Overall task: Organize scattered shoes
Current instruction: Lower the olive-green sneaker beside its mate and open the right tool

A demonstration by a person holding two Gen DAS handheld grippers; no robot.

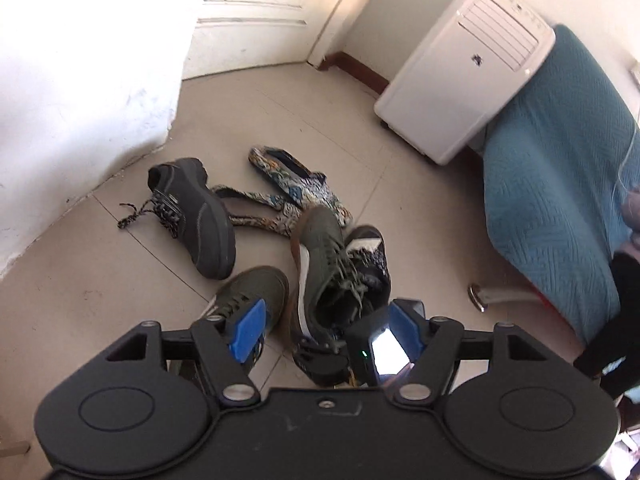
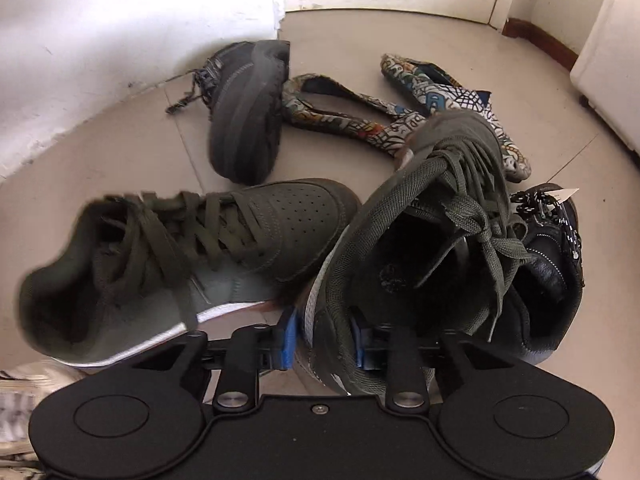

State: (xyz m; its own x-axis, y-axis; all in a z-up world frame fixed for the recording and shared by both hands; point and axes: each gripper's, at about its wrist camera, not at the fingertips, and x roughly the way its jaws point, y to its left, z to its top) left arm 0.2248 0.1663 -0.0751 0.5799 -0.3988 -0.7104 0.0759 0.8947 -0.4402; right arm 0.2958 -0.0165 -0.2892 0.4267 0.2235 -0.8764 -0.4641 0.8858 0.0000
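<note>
right hand-held gripper pinches the heel collar of an olive green sneaker, one blue pad outside the heel wall, one inside the opening; a grip at the stiff collar lets the whole shoe hang toe-forward without folding. That shoe looks tipped up on its side, partly over a black shoe with speckled laces

left hand-held gripper is spread wide, nothing between its blue pads, poised above the pile, near the second olive sneaker, maybe ready for the mate, can't be sure

shoes are on the tiled floor, near a white wall corner, jumbled: a dark grey shoe lies on its side with speckled laces trailing, two patterned flat slippers cross each other behind, toes pointing all ways. No neat row yet

olive sneaker: suede-like upper, perforated toe, thick flat laces tied loosely, white midsole stripe, brownish sole edge, dark lining. Looks soft but holds shape

a white air cooler and a bed with a teal cover stand aside, clear of the pile
</note>
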